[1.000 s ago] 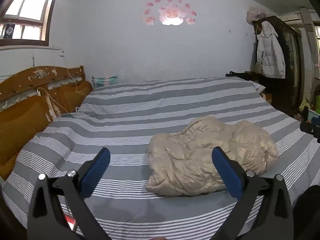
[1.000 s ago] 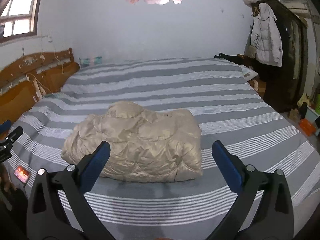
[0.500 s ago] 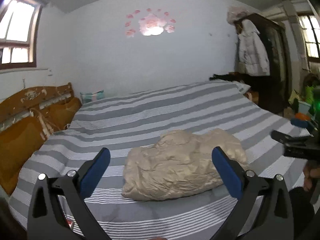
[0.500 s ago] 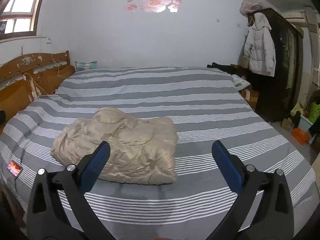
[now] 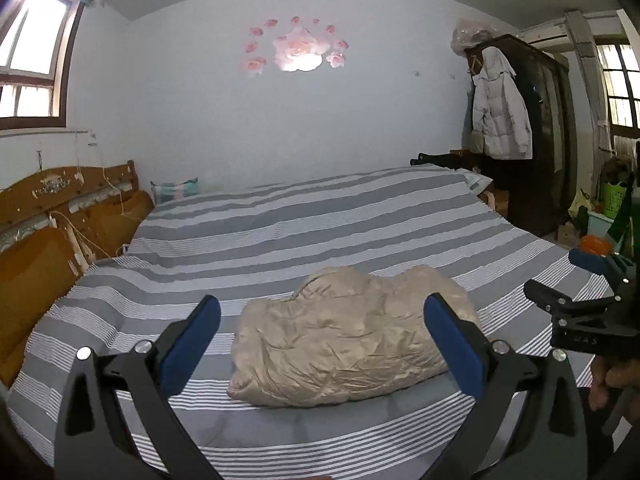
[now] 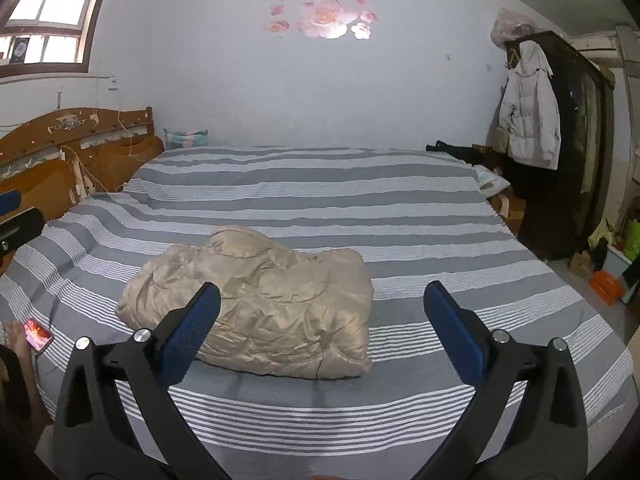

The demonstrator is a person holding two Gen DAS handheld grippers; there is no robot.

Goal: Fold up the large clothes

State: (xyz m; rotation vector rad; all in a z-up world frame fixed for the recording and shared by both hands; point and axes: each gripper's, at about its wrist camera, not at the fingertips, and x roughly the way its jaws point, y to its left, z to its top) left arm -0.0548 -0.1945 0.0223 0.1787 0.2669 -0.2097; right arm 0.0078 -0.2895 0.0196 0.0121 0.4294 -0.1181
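A beige padded coat [image 5: 352,336] is lying bundled on the bed [image 5: 320,216], toward its near edge, resting on the grey-and-white striped sheet; nothing is touching it. The left gripper [image 5: 322,332] is hanging above the near edge with its jaws spread wide and empty — the coat is showing between its blue pads [image 5: 192,344], well beyond them. The right gripper [image 6: 322,332] is likewise gaping wide and gripping nothing; from its view the coat [image 6: 256,304] is sitting left of centre, partly behind the left pad [image 6: 192,340]. In the left view the right gripper [image 5: 576,292] is poking in at the right edge, with fingers [image 5: 612,380] of a hand wrapping its handle; how far its jaws are standing cannot be told from that side. A phone [image 6: 38,334] with a lit screen is lying on the sheet at the bed's near left corner, well apart from the coat. A wooden headboard [image 6: 76,152] is running along the left; a pale puffer jacket [image 6: 528,120] is hanging on a dark wardrobe [image 6: 576,152] at the right — pink rose stickers [image 6: 324,14] are dotting the far wall.
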